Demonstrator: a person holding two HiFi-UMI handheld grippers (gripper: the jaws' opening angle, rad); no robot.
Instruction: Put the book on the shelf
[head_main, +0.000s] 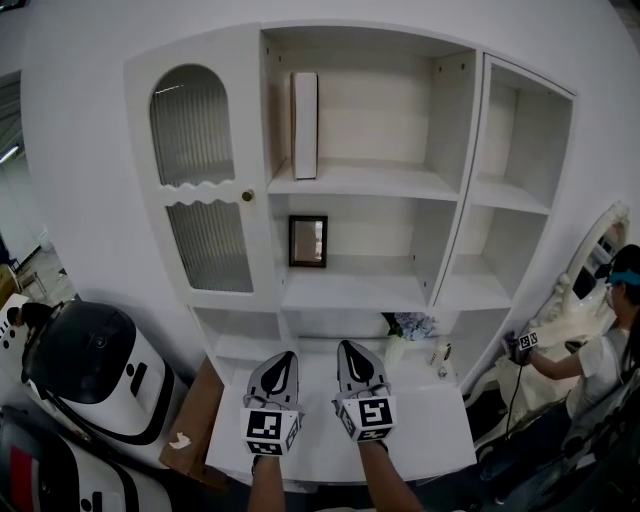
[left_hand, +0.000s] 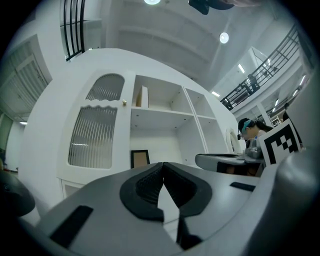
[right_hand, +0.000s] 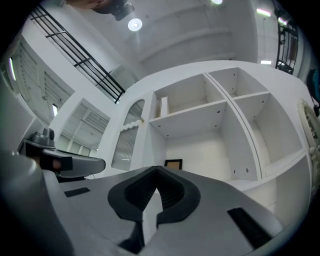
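Observation:
A white book (head_main: 304, 125) stands upright at the left end of the top shelf of the white shelf unit (head_main: 365, 182); it also shows as the book (left_hand: 144, 96) and the book (right_hand: 163, 106) in the gripper views. Both grippers hover low in front of the unit, over the white counter (head_main: 430, 430), far below the book. My left gripper (head_main: 283, 362) is shut, its tips meeting with nothing between them, as at the left gripper (left_hand: 163, 164). My right gripper (head_main: 352, 352) is shut and empty too, seen as the right gripper (right_hand: 157, 169).
A dark picture frame (head_main: 307, 241) leans on the middle shelf. A flower vase (head_main: 405, 328) and a small bottle (head_main: 440, 354) stand on the counter's back right. A ribbed glass door (head_main: 205, 180) closes the left bay. A white machine (head_main: 90, 365) and a cardboard box (head_main: 190, 420) sit left; a person (head_main: 610, 340) is at right.

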